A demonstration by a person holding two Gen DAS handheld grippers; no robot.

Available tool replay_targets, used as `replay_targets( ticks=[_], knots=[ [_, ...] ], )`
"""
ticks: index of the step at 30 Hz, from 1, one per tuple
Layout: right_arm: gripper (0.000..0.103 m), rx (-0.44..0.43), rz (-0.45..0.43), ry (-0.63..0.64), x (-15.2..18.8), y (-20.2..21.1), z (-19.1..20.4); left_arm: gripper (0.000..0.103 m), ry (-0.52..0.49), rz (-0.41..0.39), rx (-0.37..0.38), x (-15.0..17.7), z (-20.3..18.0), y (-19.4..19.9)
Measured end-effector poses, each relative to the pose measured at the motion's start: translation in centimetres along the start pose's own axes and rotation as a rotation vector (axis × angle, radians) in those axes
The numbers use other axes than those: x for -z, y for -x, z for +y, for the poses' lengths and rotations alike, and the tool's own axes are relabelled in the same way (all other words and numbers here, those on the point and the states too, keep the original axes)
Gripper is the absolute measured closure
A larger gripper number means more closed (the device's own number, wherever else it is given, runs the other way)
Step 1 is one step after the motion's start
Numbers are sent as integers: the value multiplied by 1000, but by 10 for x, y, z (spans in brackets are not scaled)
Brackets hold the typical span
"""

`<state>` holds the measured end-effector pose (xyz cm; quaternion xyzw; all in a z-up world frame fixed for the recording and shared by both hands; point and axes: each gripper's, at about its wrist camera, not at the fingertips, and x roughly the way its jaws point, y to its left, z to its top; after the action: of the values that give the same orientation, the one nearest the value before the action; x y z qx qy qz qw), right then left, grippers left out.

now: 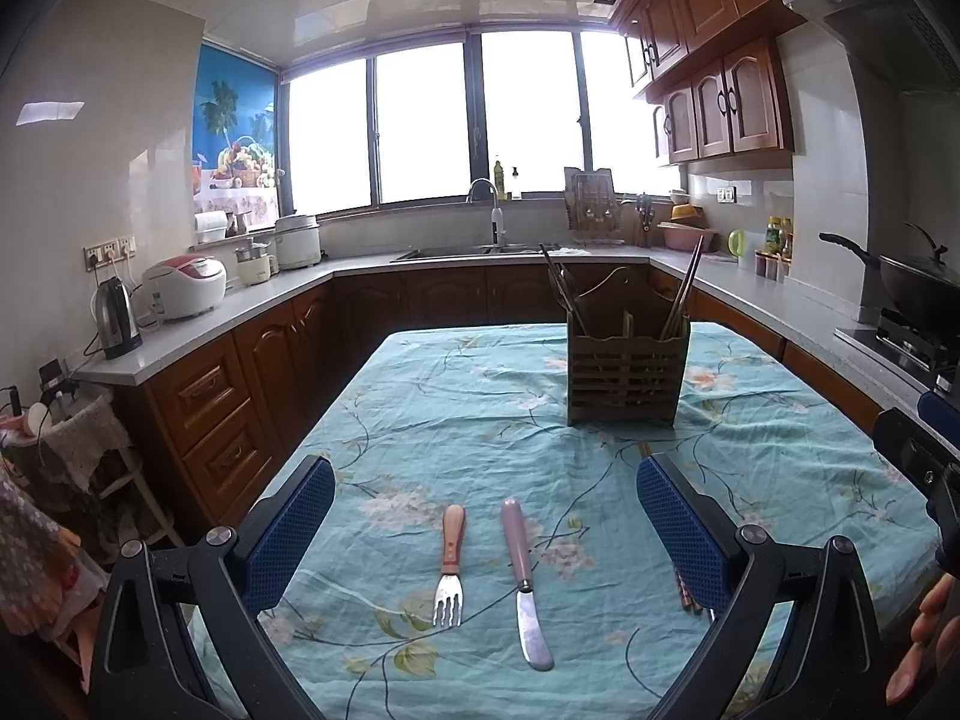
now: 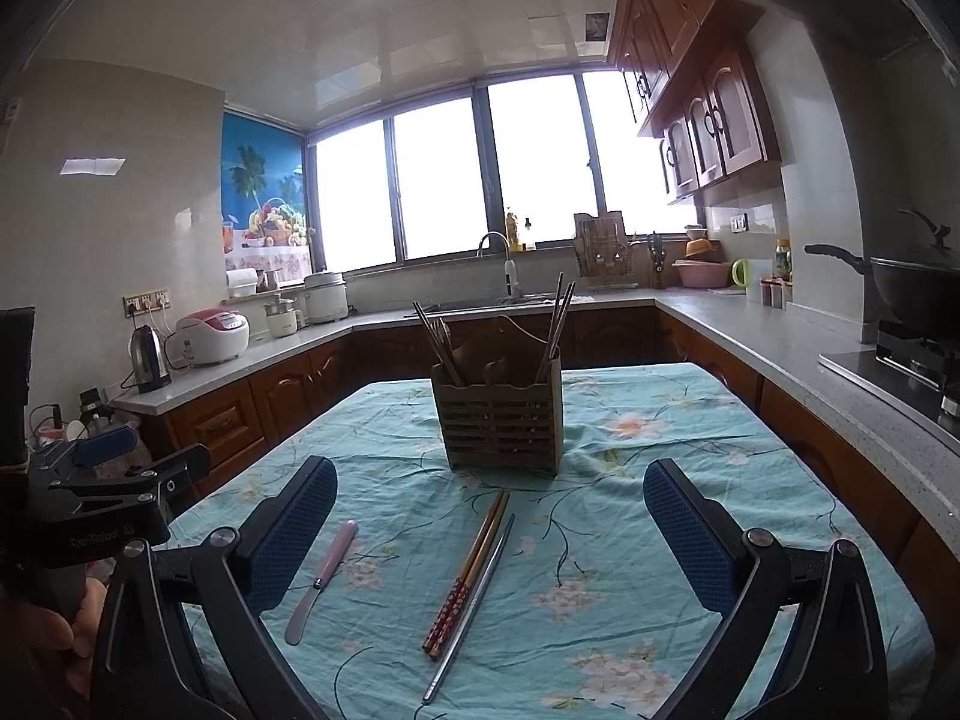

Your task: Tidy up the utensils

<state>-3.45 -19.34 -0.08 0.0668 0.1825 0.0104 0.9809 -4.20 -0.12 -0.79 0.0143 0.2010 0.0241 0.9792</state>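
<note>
Kitchen, desk (image 1: 420,408) under teal floral cloth. Slatted utensil holder (image 1: 627,375) upright at far middle, chopsticks standing inside. Fork (image 1: 451,564) and butter knife (image 1: 525,579) lie side by side, handles pointing away toward holder. Chopstick pair (image 2: 468,573) and metal chopsticks (image 2: 474,600) lie lengthwise, tips toward holder. Left gripper (image 1: 485,531) jaws apart, empty, above fork and knife. Right gripper (image 2: 489,531) jaws apart, empty, above chopsticks.

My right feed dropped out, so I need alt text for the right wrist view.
The open right hand-held gripper hovers over a floral tablecloth, framing red-patterned wooden chopsticks and metal chopsticks lying side by side. A pink-handled butter knife lies to their left; a slatted utensil holder with chopsticks stands behind.
</note>
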Motion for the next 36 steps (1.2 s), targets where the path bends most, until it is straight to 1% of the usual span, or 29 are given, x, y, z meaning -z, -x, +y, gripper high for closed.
replay_targets(
  ticks=[19, 36],
  knots=[
    [0, -2, 5, -3, -2, 0, -3, 1, -5, 2, 4, 1, -1, 0],
    [0, -5, 21, -15, 0, -5, -5, 1, -7, 27, 14, -1, -2, -13]
  ],
)
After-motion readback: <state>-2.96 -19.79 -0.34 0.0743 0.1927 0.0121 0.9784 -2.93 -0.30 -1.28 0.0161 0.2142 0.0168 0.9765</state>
